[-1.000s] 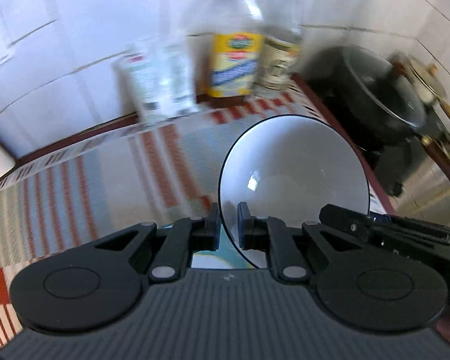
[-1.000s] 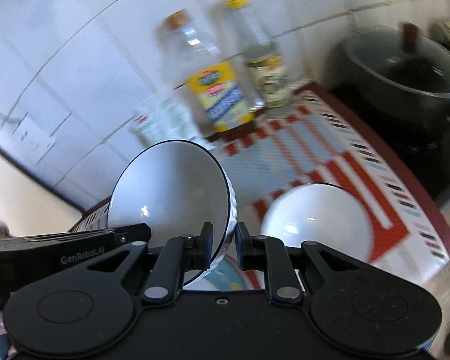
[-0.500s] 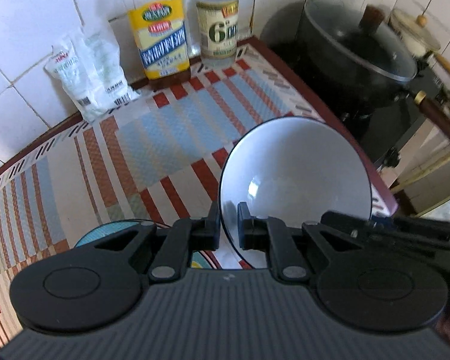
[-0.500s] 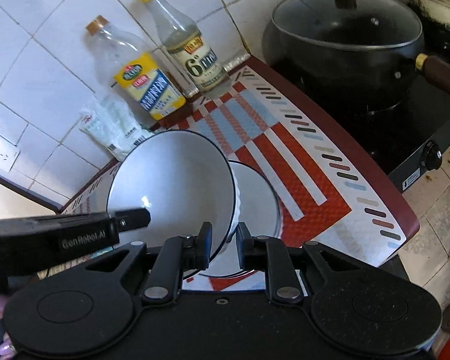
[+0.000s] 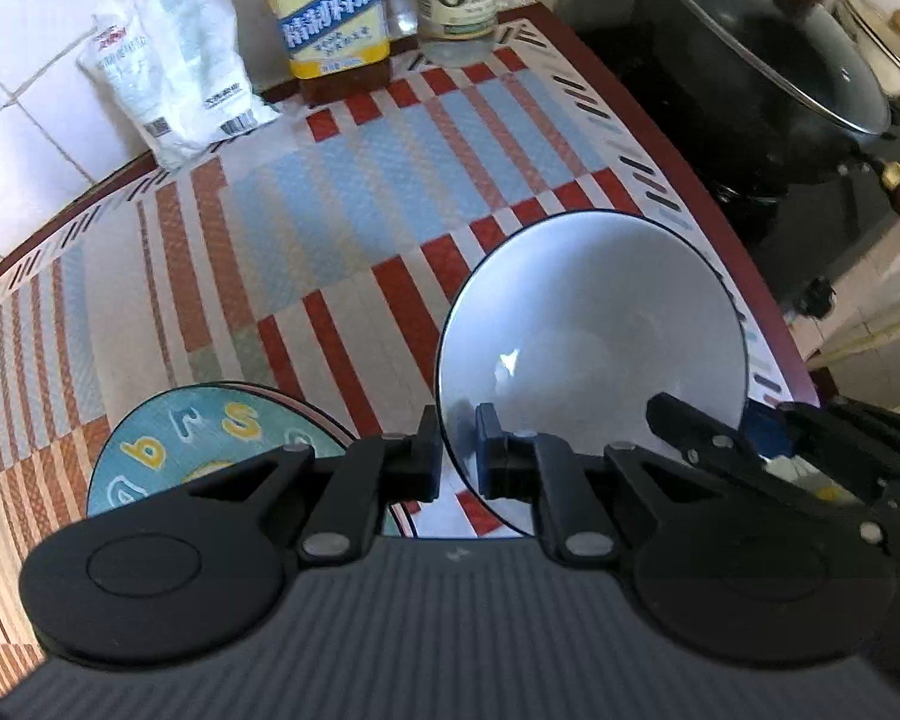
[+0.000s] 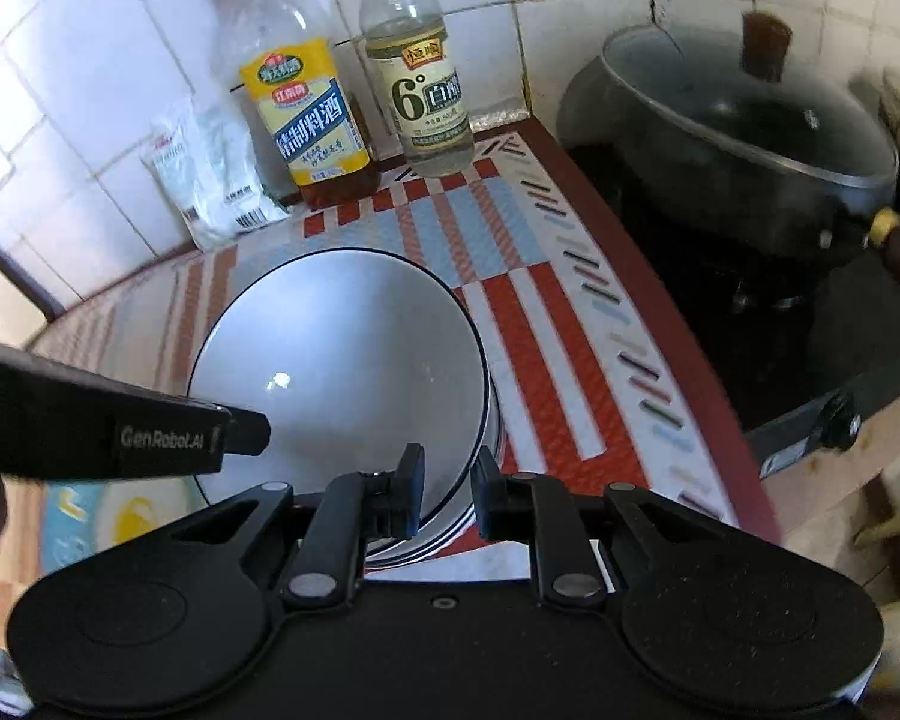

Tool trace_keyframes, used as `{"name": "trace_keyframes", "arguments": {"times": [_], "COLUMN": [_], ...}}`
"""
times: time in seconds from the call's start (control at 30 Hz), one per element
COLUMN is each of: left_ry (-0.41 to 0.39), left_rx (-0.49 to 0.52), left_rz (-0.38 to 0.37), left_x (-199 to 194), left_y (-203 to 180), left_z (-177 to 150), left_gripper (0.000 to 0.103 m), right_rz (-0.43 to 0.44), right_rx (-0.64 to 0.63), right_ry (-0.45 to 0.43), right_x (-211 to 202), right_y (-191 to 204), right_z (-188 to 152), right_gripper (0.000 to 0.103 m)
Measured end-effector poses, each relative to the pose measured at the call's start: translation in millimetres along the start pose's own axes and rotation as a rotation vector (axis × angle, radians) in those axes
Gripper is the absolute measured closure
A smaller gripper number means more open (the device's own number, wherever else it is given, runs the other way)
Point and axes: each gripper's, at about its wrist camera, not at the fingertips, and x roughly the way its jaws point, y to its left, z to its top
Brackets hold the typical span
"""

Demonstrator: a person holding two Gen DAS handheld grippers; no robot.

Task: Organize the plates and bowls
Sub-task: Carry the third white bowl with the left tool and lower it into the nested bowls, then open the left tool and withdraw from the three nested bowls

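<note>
White glazed tiles are backing my counter (image 5: 744,252), whose dark red-brown edge is curving toward the stove, and a woven plastic mat (image 5: 342,228) of red, pale blue and cream stripes is covering it.

My left tongs (image 5: 455,450) are pinching the thin black-lined rim of a smooth white ceramic bowl (image 5: 594,348), the jaws nearly closed with the rim between the pads; the bowl is tilting, empty and glossy, over the counter's stove-side edge. My right tongs (image 6: 447,483) are likewise gripping, almost closed, the rims at the near side of the stack: the same white bowl (image 6: 342,372) is sitting in a second white bowl (image 6: 491,420), of which only a sliver of ribbed outer wall and rim is showing. Whether the stack is resting on the mat, I cannot tell.

Near the front edge, a round teal plate printed with yellow and white letters (image 5: 198,438) is lying flat.

At the back edge, a crinkled clear plastic bag of white powder (image 5: 174,60), a plastic bottle of amber liquid with a yellow label (image 6: 297,108) and a clear glass bottle of colourless liquid (image 6: 417,90) are standing together. Beyond the counter, a black wok under a glass lid (image 6: 738,138) is sitting on the stove.
</note>
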Motion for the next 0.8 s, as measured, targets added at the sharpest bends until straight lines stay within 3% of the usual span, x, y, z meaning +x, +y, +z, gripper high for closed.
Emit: {"name": "trace_keyframes", "arguments": {"times": [0.3, 0.37, 0.5, 0.6, 0.8], "left_ry": [-0.038, -0.068, -0.135, -0.176, -0.236], "left_rx": [-0.072, -0.104, -0.207, -0.23, -0.249], "left_rz": [0.043, 0.055, 0.001, 0.001, -0.067], "left_x": [-12.0, -20.5, -44.2, -60.0, -79.1], "left_y": [-5.4, -6.3, 3.4, 6.8, 12.2], "left_z": [-2.4, -3.8, -12.1, -23.0, -48.7], "left_gripper": [0.09, 0.09, 0.09, 0.09, 0.09], "right_rz": [-0.046, 0.005, 0.043, 0.098, 0.197], "right_rx": [-0.198, -0.174, -0.173, -0.216, -0.224], "right_ry": [-0.034, -0.002, -0.023, -0.039, -0.081], "right_x": [4.7, 9.0, 0.5, -11.8, -40.9], "right_y": [-0.7, -4.5, -11.1, -16.3, -32.1], "right_z": [-0.8, 0.8, 2.1, 0.0, -10.9], "right_gripper": [0.073, 0.07, 0.069, 0.067, 0.067]}}
